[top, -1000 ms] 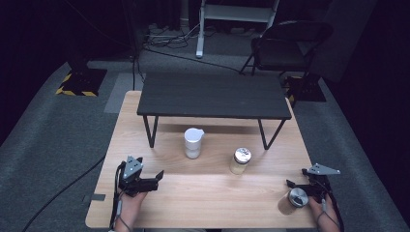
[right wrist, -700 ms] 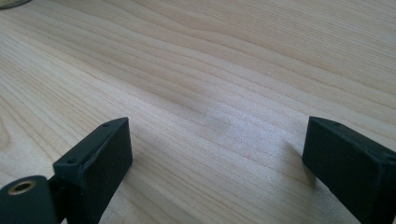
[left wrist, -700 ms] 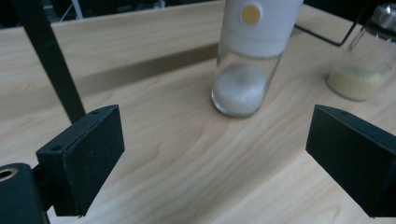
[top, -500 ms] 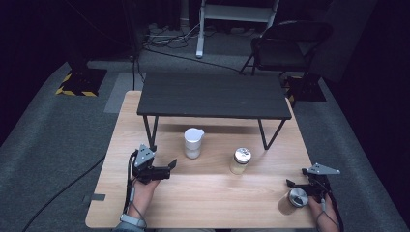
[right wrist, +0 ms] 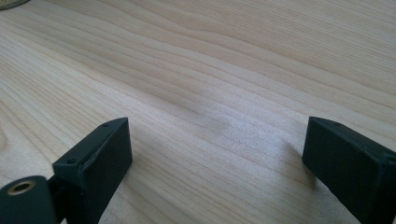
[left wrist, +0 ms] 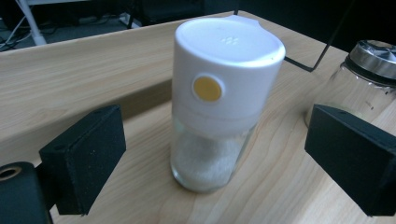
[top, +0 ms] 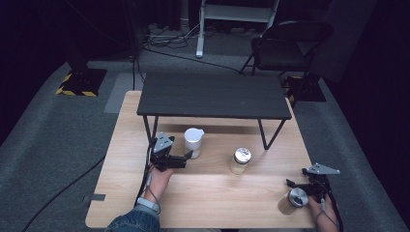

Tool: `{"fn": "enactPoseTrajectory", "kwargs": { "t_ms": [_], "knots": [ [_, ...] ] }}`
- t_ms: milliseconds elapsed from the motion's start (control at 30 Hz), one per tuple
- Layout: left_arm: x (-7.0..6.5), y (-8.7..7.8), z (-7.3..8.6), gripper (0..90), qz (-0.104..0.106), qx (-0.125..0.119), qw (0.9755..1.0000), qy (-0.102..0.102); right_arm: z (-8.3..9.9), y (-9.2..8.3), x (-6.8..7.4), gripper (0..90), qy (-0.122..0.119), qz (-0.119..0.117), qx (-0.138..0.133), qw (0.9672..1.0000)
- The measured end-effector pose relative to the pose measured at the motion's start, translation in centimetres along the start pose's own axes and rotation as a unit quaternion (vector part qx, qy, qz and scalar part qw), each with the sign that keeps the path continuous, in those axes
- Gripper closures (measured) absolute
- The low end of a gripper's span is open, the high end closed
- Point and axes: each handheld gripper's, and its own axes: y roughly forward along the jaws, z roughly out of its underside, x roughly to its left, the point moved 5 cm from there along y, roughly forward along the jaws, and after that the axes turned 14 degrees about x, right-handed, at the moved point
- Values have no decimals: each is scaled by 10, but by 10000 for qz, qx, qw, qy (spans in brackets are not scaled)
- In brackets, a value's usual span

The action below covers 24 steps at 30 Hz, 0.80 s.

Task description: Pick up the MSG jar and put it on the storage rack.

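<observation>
1. Since a second ago, the left gripper [top: 186, 160] has travelled from the lower left of the high view up and rightward across the table [top: 121, 145], and now sits just left of the white shaker [top: 194, 142].
2. Its jaws stand wide apart; in the left gripper view the shaker [left wrist: 219, 102] stands upright between and beyond them, touching neither pad.
3. That shaker has a white cap with a round yellow dot on its side and a clear glass base holding white grains; it stands left of centre in the high view, just in front of the dark shelf [top: 212, 94].
4. A glass jar [top: 240, 160] with a metal lid stands right of the shaker, near centre of the high view; it also appears at the right edge of the left gripper view [left wrist: 364, 65].
5. At the lower right of the high view, the right gripper [top: 295, 186] has stayed put beside a second metal-lidded jar [top: 294, 200].
6. Its jaws are apart too, with bare wood between them in the right gripper view [right wrist: 215, 154].
</observation>
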Motion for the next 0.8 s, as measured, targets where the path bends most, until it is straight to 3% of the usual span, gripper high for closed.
{"fn": "enactPoseTrajectory", "kwargs": {
  "t_ms": [200, 300, 433, 700, 767, 800],
  "knots": [
    [7, 14, 0, 59, 98, -67, 9999, -119, 0, 0, 0, 82, 8, 8, 0, 10000],
    [13, 23, -4, 72, 295, 66, 9995, -18, 0, 0, 0, 82, 14, 17, -3, 10000],
    [11, 31, -12, 82, 222, 145, 9995, 175, 0, 0, 0, 82, 30, 35, -3, 10000],
    [10, 46, -11, 186, 165, 61, 9997, 185, 0, 0, 1, 81, 50, 52, -3, 10000],
    [10, 49, -11, 242, 212, 61, 9992, 322, 0, 0, 1, 81, 48, 53, -4, 10000],
    [7, 49, -12, 283, 133, 81, 9989, 431, 0, 0, 1, 81, 49, 54, -4, 10000]
  ]
}}
